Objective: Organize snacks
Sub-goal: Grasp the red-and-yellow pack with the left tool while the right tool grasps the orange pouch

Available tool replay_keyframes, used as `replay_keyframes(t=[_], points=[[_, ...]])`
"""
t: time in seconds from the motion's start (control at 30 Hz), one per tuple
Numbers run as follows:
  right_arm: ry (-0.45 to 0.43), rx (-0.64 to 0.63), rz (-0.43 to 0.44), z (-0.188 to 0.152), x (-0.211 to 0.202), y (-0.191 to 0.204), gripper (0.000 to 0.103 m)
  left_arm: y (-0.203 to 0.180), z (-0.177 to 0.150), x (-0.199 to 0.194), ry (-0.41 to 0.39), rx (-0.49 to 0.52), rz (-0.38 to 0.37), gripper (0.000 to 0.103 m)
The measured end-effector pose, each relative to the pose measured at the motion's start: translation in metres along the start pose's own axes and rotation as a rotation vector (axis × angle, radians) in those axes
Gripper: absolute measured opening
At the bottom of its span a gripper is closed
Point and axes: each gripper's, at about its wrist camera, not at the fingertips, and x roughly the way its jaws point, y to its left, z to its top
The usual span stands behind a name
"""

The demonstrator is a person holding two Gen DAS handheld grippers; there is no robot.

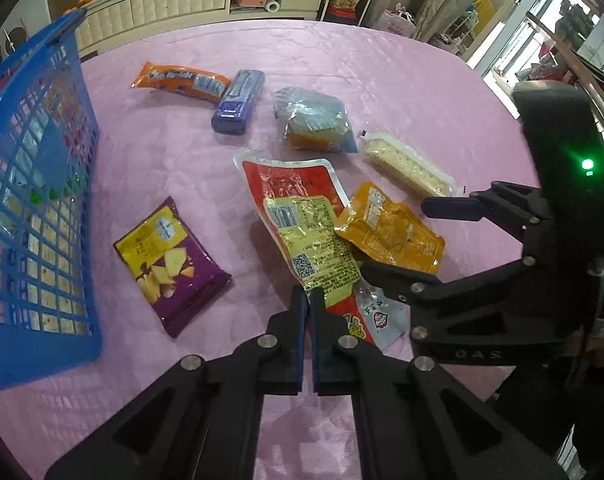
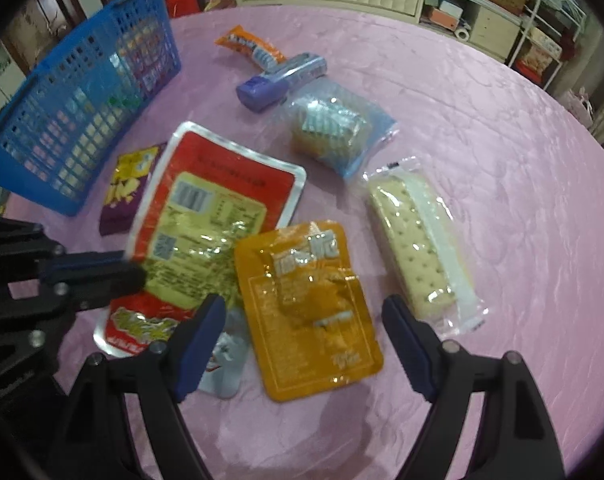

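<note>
My left gripper (image 1: 308,300) is shut on the near edge of the red and yellow snack pouch (image 1: 302,216), which also shows in the right wrist view (image 2: 214,208) with the left gripper (image 2: 140,276) at its side. My right gripper (image 2: 302,320) is open over the orange pouch (image 2: 310,304); it also shows in the left wrist view (image 1: 394,236), as does the orange pouch (image 1: 390,228). The blue basket (image 1: 34,184) (image 2: 82,108) stands at the left with snacks inside.
On the pink tablecloth (image 1: 382,80) lie a purple chip bag (image 1: 170,264), an orange wrapped bar (image 1: 182,80), a purple box (image 1: 238,100), a clear bag of cakes (image 1: 314,120), a cracker pack (image 2: 418,240) and a small silver packet (image 2: 222,356).
</note>
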Motion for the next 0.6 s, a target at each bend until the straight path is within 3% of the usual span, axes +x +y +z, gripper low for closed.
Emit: replay_keyframes(t=[0.13, 0.23, 0.3, 0.4, 0.47, 0.6], points=[[-0.004, -0.048, -0.009, -0.002, 0.006, 0.002, 0.082, 0.005, -0.001, 0.003, 0.009, 0.002, -0.004, 0.002], [-0.008, -0.064, -0.027, -0.003, 0.004, -0.001, 0.068, 0.011, -0.004, 0.006, 0.015, 0.008, 0.004, 0.002], [-0.002, -0.052, 0.000, -0.003, 0.003, -0.006, 0.067, 0.011, -0.005, 0.008, 0.014, 0.012, 0.011, 0.002], [0.011, -0.112, -0.025, -0.003, 0.005, -0.003, 0.064, 0.009, -0.004, 0.012, 0.008, 0.015, 0.019, 0.002], [0.005, -0.121, -0.023, -0.005, 0.004, -0.001, 0.055, 0.008, -0.004, 0.012, 0.005, 0.018, 0.024, 0.002], [-0.014, -0.132, -0.029, -0.013, 0.000, 0.005, 0.046, 0.004, -0.007, 0.012, -0.001, 0.022, 0.031, 0.002]])
